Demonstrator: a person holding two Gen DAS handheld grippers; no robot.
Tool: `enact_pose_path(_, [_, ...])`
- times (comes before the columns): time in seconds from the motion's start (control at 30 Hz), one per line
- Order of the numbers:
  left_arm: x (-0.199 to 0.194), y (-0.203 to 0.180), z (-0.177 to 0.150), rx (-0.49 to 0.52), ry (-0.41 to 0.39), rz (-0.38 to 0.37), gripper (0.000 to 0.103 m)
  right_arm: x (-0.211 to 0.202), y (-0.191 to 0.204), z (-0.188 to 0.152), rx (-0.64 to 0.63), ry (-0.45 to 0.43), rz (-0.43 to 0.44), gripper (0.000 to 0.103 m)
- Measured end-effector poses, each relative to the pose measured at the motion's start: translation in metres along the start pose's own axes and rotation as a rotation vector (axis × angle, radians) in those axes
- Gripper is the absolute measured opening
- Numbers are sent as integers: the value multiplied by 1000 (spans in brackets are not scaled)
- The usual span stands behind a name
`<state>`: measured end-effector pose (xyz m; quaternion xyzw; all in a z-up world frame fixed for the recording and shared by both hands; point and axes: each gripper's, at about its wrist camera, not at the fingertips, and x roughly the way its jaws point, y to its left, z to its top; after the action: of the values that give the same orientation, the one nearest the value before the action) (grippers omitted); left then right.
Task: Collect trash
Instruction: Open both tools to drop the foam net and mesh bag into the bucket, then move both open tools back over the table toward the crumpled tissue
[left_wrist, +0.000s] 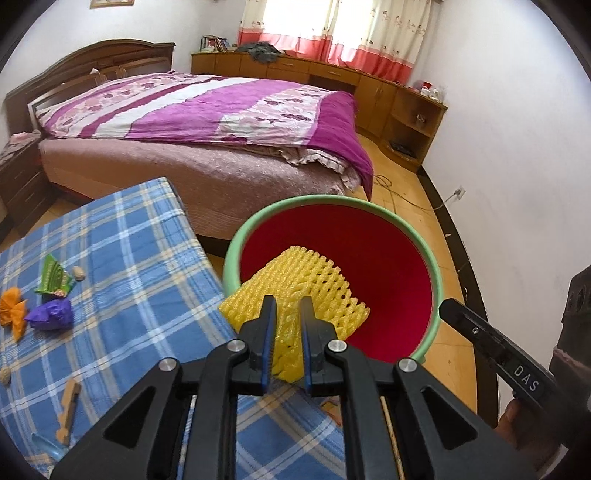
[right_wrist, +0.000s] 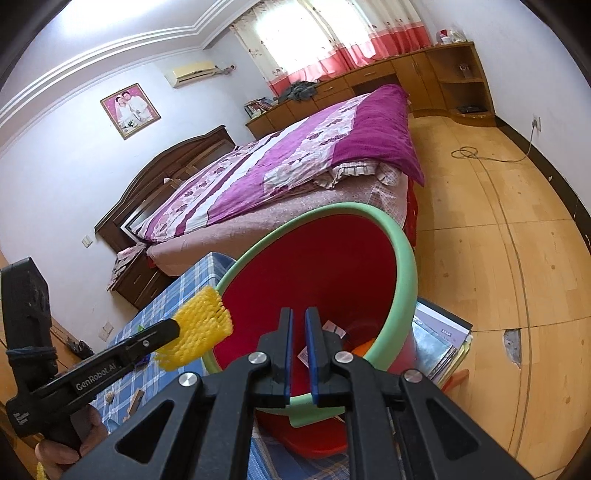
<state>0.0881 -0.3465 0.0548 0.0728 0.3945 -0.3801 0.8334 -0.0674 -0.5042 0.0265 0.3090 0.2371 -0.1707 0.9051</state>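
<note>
My left gripper (left_wrist: 287, 328) pinched a yellow foam fruit net (left_wrist: 295, 288), jaws pressed onto a bunched fold of it, the rest fanning out over the mouth of the red plastic bin with the pale green rim (left_wrist: 369, 266) at centre frame. My right gripper (right_wrist: 298, 345) sat at lower centre of its view, jaws nearly together with nothing between the pads, aimed into the bin's mouth; wrappers showed at the bottom. More litter lay at left frame on the blue checked tablecloth (left_wrist: 140, 266): a green wrapper (left_wrist: 53, 276), a purple crumpled wrapper (left_wrist: 50, 314), an orange scrap (left_wrist: 13, 308). Risks as I judged them: the net was light and springy, so released over the near rim it could catch there and spill onto the cloth; and my right gripper, close beside the rim, could nudge the bin.
</note>
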Motion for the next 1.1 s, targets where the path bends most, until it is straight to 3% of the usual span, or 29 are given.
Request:
enact_pose_path(0.2, [5, 0, -1, -10, 26, -2, 33, 0, -1, 0, 3, 0, 6, 10])
enact_pose_path(0.43, [-3, 4, -7, -28, 33, 0, 35, -3, 7, -2, -9, -1, 6, 11])
enact_pose_path(0.87, [-53, 33, -29, -105, 7, 22, 39, -17, 31, -16, -29, 8, 23, 49])
enact_pose_path(1.1, [-79, 62, -52, -165, 8, 81, 40, -21, 44, -25, -41, 26, 39, 59])
